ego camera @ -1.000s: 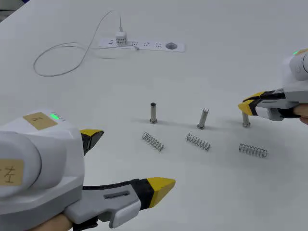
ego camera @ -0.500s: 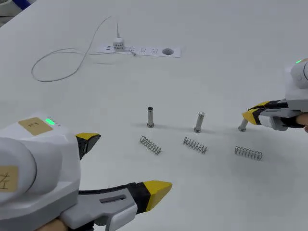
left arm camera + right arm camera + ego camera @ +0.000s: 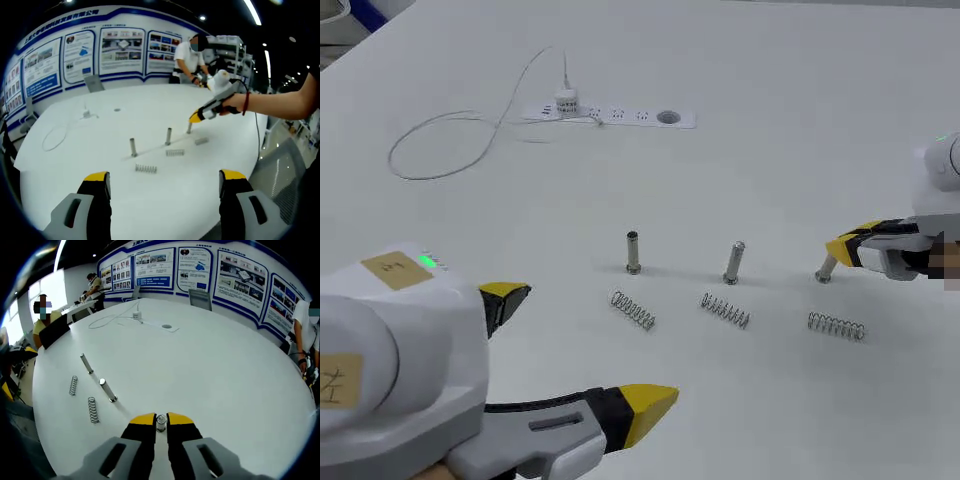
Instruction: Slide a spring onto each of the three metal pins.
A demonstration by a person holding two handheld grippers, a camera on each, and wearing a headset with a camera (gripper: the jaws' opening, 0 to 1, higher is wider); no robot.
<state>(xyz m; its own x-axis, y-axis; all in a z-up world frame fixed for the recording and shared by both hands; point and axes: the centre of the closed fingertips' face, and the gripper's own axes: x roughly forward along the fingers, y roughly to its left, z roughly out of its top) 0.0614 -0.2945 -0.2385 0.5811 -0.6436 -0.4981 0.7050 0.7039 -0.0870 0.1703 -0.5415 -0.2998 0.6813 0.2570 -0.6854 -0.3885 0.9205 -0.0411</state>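
At the right end of the row, the right-hand pin (image 3: pixel 825 268) has its foot on the bench (image 3: pixel 770 170) and leans, its top tipped toward the right claw (image 3: pixel 842 250). In the right gripper view we see the pin's head between the two yellow tips, the jaws drawn in close on either side, so we judge the claw to be pinching it near the top. Just beside the pin's foot, on the side nearer us, the right-hand spring (image 3: pixel 836 326) lies flat on the bench. Its long axis runs left to right across the head view, crosswise to the pin's shaft. We think the coming move turns on this relation: the spring's bore points sideways while the pin points up, so one must be turned into line with the other before any sliding. The middle pin (image 3: pixel 734 262) and left pin (image 3: pixel 633 252) stand upright and bare, with the middle spring (image 3: pixel 725 311) and left spring (image 3: pixel 633 309) lying just before them. The left claw (image 3: pixel 585 346) hangs wide open and holds nothing. It is low and near us, well apart from all three pins, and the left spring is its nearest. No spring is on a pin yet.
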